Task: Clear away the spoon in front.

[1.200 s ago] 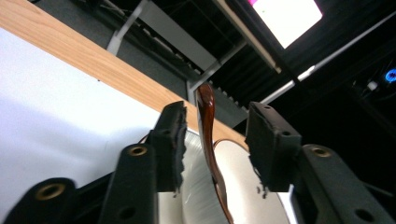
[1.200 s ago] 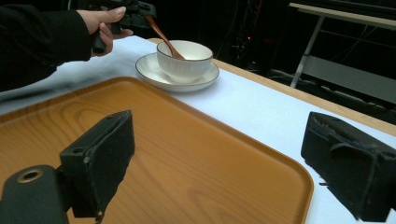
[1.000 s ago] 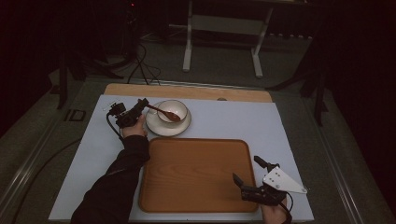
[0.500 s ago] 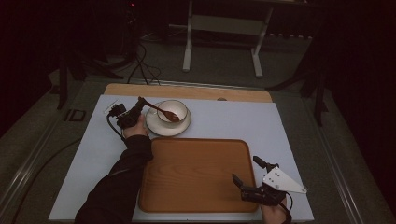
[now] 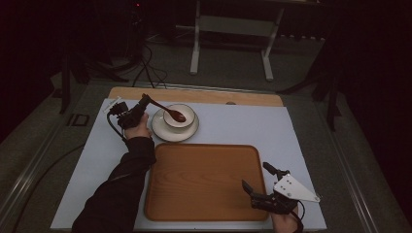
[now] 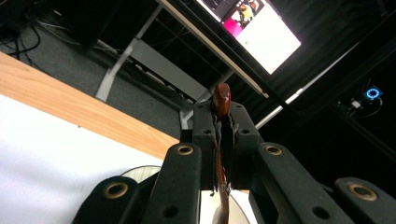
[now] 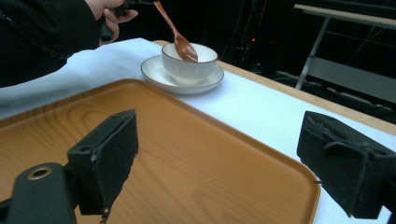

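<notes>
A dim recording laboratory or studio. The tabletop (image 5: 233,127), wooden-edged under a white covering, stands on grey carpet among trailing black cables (image 5: 141,68). Behind it are the white legs of a metal-framed bench (image 5: 231,36); a lit monitor (image 6: 254,28) and a blue-ringed device (image 6: 372,93) glow against black surroundings.

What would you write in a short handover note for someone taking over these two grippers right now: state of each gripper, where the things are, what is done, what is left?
Left gripper: shut on the wooden spoon by its handle; the spoon's bowl hangs over the cup.
Right gripper: open, holding nothing, over the near right corner of the wooden tray.
Cup sits on its saucer, beyond the tray on the white mat.
Done: spoon gripped and raised.
Left: probably set spoon, cup and saucer onto the tray, which holds nothing yet.
</notes>
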{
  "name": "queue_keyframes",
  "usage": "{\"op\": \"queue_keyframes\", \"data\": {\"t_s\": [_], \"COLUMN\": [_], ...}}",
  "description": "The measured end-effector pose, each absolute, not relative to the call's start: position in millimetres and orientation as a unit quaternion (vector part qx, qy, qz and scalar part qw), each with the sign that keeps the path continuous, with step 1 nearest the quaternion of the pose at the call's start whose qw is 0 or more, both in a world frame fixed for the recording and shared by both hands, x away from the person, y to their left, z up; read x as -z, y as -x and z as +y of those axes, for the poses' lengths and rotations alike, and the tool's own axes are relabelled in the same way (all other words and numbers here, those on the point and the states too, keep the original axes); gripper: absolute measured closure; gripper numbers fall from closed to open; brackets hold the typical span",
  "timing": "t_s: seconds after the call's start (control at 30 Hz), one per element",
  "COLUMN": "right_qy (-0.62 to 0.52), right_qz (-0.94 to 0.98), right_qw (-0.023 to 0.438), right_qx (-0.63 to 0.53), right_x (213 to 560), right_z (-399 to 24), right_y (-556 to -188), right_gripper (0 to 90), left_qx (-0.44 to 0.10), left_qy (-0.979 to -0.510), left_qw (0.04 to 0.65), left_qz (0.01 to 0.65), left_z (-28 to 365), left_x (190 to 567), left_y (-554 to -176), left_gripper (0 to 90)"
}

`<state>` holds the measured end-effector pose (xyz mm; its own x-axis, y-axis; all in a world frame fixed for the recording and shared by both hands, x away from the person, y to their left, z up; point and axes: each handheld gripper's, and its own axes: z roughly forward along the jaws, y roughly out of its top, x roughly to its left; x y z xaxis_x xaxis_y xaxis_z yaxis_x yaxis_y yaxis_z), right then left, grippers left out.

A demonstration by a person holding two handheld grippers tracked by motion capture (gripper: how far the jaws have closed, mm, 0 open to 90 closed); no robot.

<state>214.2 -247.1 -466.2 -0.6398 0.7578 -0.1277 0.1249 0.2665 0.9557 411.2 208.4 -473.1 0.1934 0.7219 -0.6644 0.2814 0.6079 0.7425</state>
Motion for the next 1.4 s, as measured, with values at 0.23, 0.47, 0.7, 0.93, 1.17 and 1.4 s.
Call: {"op": "queue_keyframes", "data": {"t_s": [0.23, 0.47, 0.7, 0.93, 1.17, 1.4], "right_qy": [-0.304, -0.307, -0.305, -0.304, -0.304, -0.301], "right_qz": [0.731, 0.728, 0.731, 0.734, 0.732, 0.733], "right_qw": [0.306, 0.309, 0.307, 0.307, 0.307, 0.310], "right_qx": [-0.529, -0.529, -0.527, -0.524, -0.526, -0.525], "right_x": [465, 465, 466, 467, 466, 466], "right_z": [-249, -249, -248, -246, -245, -244], "right_y": [-214, -214, -214, -215, -214, -213], "right_gripper": [12.4, 11.7, 11.7, 11.7, 11.7, 11.7], "left_qx": [-0.169, -0.154, -0.158, -0.145, -0.125, -0.103], "left_qy": [-0.436, -0.483, -0.516, -0.556, -0.604, -0.651], "left_qw": [0.657, 0.665, 0.663, 0.656, 0.633, 0.609], "left_qz": [0.592, 0.549, 0.519, 0.489, 0.468, 0.441], "left_z": [214, 220, 226, 226, 220, 215], "left_x": [455, 432, 415, 397, 384, 380], "left_y": [-407, -403, -394, -384, -374, -364], "left_gripper": [84.1, 84.1, 84.2, 84.1, 84.1, 84.1]}}
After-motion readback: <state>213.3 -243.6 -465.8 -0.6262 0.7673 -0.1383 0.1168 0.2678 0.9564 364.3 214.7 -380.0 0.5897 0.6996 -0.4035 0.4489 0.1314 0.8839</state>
